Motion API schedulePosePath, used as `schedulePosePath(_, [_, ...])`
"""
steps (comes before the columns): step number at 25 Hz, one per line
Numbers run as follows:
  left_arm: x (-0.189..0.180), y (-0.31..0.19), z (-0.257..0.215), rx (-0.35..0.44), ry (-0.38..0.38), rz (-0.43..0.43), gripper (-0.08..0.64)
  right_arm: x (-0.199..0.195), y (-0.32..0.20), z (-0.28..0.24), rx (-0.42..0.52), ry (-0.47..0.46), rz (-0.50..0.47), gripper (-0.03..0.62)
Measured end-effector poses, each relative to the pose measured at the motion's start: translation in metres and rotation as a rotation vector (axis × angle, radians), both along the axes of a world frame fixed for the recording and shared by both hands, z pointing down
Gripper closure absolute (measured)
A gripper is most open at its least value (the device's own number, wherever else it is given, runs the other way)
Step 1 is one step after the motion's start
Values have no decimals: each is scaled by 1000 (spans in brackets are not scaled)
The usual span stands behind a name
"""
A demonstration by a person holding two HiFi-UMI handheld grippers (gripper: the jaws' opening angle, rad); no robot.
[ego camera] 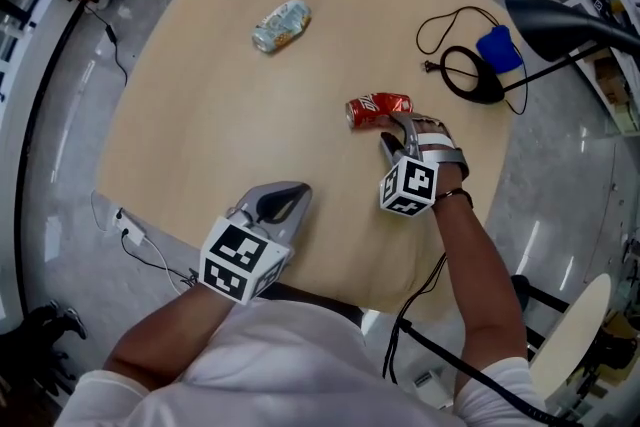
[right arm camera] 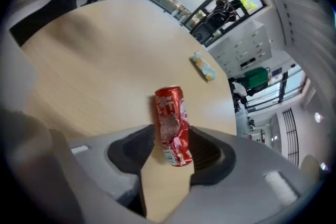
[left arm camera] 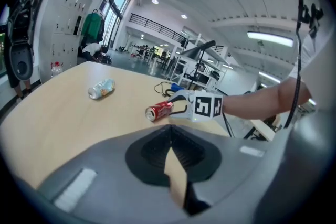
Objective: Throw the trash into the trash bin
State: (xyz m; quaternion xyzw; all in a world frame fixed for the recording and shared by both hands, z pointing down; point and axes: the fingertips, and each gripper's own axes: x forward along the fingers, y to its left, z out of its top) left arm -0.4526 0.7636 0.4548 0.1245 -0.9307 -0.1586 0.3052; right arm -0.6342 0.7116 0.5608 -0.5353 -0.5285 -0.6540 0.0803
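Head view shows me the right gripper (ego camera: pixel 400 133) lowered over the red can (ego camera: pixel 379 109), which lies on its side on the round wooden table (ego camera: pixel 190 125). I judge it is placed so in order to take this can first, because it is the nearer piece of trash. A second, pale can (ego camera: pixel 281 24) lies well apart, toward the far edge. The left gripper (ego camera: pixel 290 195) waits near the table's near edge and has nothing to do for now. A black cable (ego camera: pixel 455 40) and a lamp (ego camera: pixel 560 23) are at the right side. I see no trash bin anywhere.

Left gripper view: its jaws are clenched together at the tips with nothing between them. Beyond them I see the red can with the right gripper just behind it. The table top is smooth and pale. The room is a large bright hall with lockers (left arm camera: pixel 68 13) and big windows.

Right gripper view: the jaws stand released and wide, and the dented red can lies lengthwise between them. The pads do not seem to press on it, so I judge the grasp is not yet made. The floor (right arm camera: pixel 252 128) outside is grey.
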Motion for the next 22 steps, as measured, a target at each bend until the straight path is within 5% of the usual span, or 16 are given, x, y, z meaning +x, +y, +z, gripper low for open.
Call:
schedulePosePath(8, [4,4,8,15,22,-34,554,-13,4,26,165,-83,-154,331])
schedulePosePath(15, [5,6,10,26,31,-49,554,-22,11,36,225,-13,-173,308])
schedulePosePath(22, [5,3,10,27,31,-46,554,-15,5,41,298,47,-225,411])
